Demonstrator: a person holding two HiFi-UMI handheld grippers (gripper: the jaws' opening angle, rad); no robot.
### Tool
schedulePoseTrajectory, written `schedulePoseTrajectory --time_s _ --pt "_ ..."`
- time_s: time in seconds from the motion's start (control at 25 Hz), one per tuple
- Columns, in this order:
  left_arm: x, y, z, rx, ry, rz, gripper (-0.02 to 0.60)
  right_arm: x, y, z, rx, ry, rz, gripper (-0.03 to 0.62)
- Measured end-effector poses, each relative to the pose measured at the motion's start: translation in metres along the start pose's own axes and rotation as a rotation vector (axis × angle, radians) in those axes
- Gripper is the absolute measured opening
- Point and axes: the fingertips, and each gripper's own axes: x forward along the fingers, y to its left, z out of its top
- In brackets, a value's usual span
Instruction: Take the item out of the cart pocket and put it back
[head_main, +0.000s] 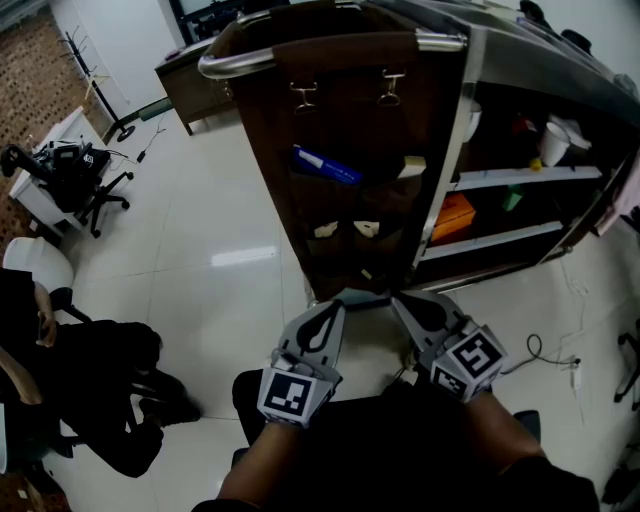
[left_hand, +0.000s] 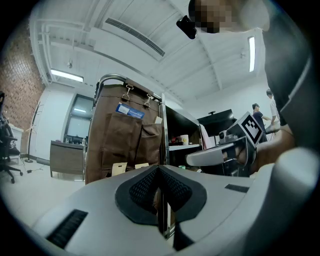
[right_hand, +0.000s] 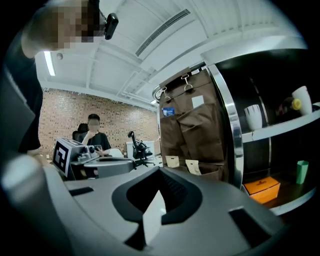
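A brown fabric pocket organiser (head_main: 340, 120) hangs by two clips from the end rail of the cart. A blue item (head_main: 325, 165) sticks out of an upper pocket. Two cream packets (head_main: 325, 230) sit in the lower pockets. Both grippers are held low, side by side, pointing at the foot of the cart. My left gripper (head_main: 345, 298) is shut with nothing between its jaws (left_hand: 161, 200). My right gripper (head_main: 395, 298) is shut on a thin pale packet (right_hand: 154, 217), which stands edge-on between its pads, short of the pockets (right_hand: 192, 135).
The cart's open shelves to the right hold an orange box (head_main: 455, 215) and a white cup (head_main: 553, 142). A seated person in black (head_main: 100, 380) and an office chair (head_main: 80, 175) are on the left. A cable (head_main: 545, 355) lies on the tiled floor at right.
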Motion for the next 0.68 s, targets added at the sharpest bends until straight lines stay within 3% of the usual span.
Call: schedulePoseTrajectory --time_s 0.68 --pt "0.0000 -0.0009 0.0007 0.003 -0.001 -0.001 0.000 0.0007 0.0006 0.0008 -0.008 0.003 -0.003 0.009"
